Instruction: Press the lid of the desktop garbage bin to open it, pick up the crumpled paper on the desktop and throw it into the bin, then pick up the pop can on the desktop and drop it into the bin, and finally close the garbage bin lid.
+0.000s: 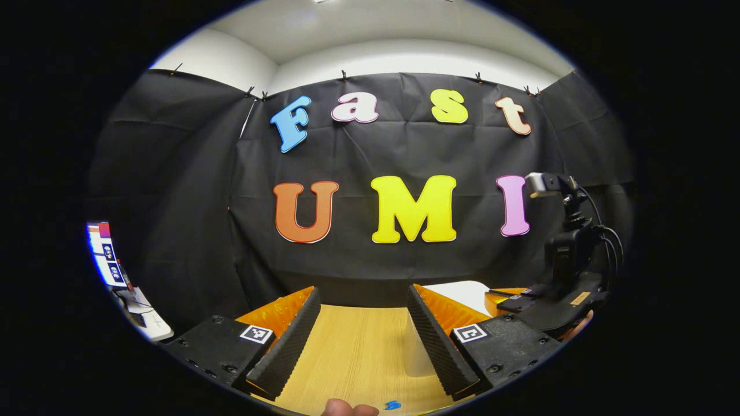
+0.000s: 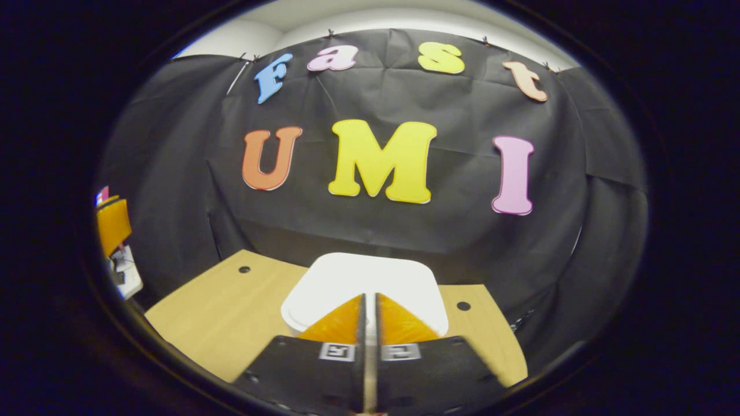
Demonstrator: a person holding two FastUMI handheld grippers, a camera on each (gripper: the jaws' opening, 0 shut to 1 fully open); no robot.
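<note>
left tongs (image 1: 363, 341): ribbed pads | black bases, screws, square markers | right tongs (image 2: 370, 320): same markers

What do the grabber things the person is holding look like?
Each hand-held gripper has a black body with square black-and-white code stickers. The left hand-held gripper has ridged pads. The right hand-held gripper, seen from the left gripper view, carries a small camera with black cables on top.

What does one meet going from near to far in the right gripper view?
The right tool, shut with nothing between its fingers → the white bin lid → the wooden desk's far edge → the black cloth wall.
</note>
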